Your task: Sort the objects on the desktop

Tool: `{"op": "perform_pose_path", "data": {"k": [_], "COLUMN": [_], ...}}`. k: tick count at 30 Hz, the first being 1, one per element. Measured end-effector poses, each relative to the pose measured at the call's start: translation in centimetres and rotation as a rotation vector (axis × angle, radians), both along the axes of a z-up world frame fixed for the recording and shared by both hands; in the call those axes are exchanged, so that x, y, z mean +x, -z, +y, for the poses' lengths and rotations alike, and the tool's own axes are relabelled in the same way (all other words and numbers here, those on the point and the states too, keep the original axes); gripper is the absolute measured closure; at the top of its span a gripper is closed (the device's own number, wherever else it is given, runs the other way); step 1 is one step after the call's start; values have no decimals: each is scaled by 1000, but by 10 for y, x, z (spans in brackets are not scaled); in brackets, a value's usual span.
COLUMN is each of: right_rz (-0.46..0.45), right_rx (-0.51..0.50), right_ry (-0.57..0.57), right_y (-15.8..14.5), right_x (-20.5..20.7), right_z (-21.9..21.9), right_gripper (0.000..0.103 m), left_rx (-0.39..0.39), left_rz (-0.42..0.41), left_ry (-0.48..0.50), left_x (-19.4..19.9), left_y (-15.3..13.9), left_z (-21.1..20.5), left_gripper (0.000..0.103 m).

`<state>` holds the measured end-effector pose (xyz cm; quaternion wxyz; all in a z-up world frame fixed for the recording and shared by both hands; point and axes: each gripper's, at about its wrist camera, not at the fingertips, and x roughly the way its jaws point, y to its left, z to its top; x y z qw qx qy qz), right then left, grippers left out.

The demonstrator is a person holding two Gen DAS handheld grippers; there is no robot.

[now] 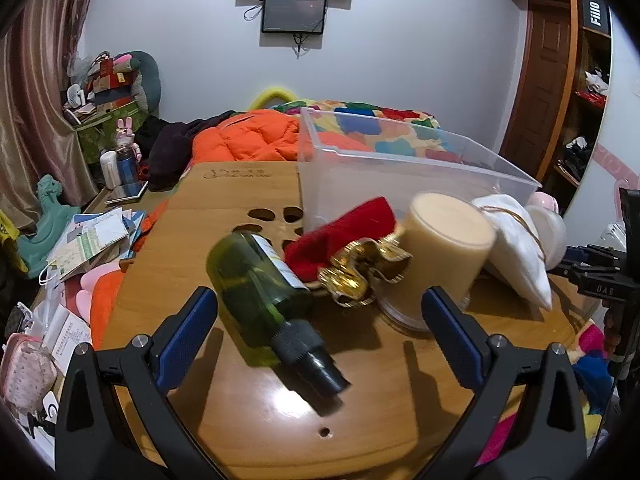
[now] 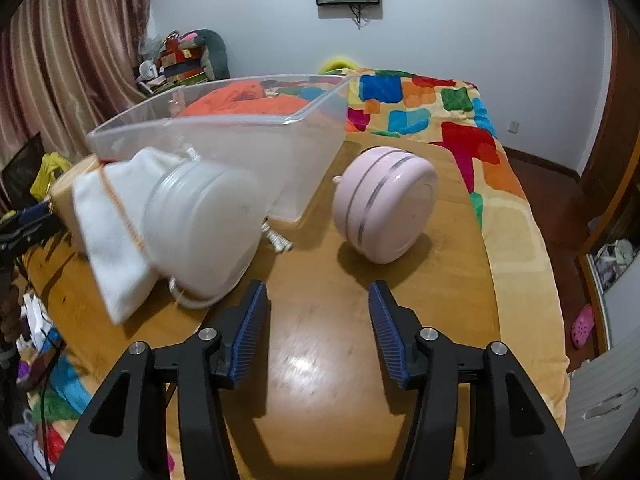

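Observation:
A green spray bottle (image 1: 264,292) with a black cap lies on the wooden table (image 1: 248,420), between the wide-open fingers of my left gripper (image 1: 320,304); no pad touches it. Behind it lie a red pouch (image 1: 344,232), a gold ornament (image 1: 360,268) and a beige cup (image 1: 444,248) on its side. A clear plastic bin (image 1: 400,172) stands at the back. My right gripper (image 2: 318,292) is open above bare table (image 2: 320,360), nothing between its fingers. Ahead of it sit a pink round case (image 2: 384,204), a frosted container (image 2: 200,220) and a white drawstring bag (image 2: 108,216).
The clear bin (image 2: 224,128) stands behind the frosted container. A bed with an orange quilt (image 1: 248,136) and a colourful blanket (image 2: 440,120) lies beyond the table. Papers (image 1: 92,240) and clutter crowd the left side. The right gripper's black frame (image 1: 612,272) shows at the right edge.

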<state>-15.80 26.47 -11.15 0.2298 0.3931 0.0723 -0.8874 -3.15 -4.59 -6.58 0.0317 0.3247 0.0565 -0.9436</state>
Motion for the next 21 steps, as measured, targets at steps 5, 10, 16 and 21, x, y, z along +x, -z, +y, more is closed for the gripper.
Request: {"op": "perform_pose_path", "data": {"k": [5,10,16,21], "right_rz": [0,13,26,-4], "right_rx": [48,11,129,65], "right_ry": [36,54,108,57], "right_y": [-3,-12,-6,-7], "right_x": [-27,-45,-76,-81], "right_z": [4,18,20,23], "right_gripper": [45,41,41,43], "left_rx": [32,12,11,-44], "left_rz": [-8,-25,-78,-86], "left_ry": [-4,-18,-27,-32], "left_x": [-6,-14,-29,-27], "left_y": [1,4,12,11], "left_z": [-10,-10,-14,-6], "left_gripper": [0,0,35,43]}}
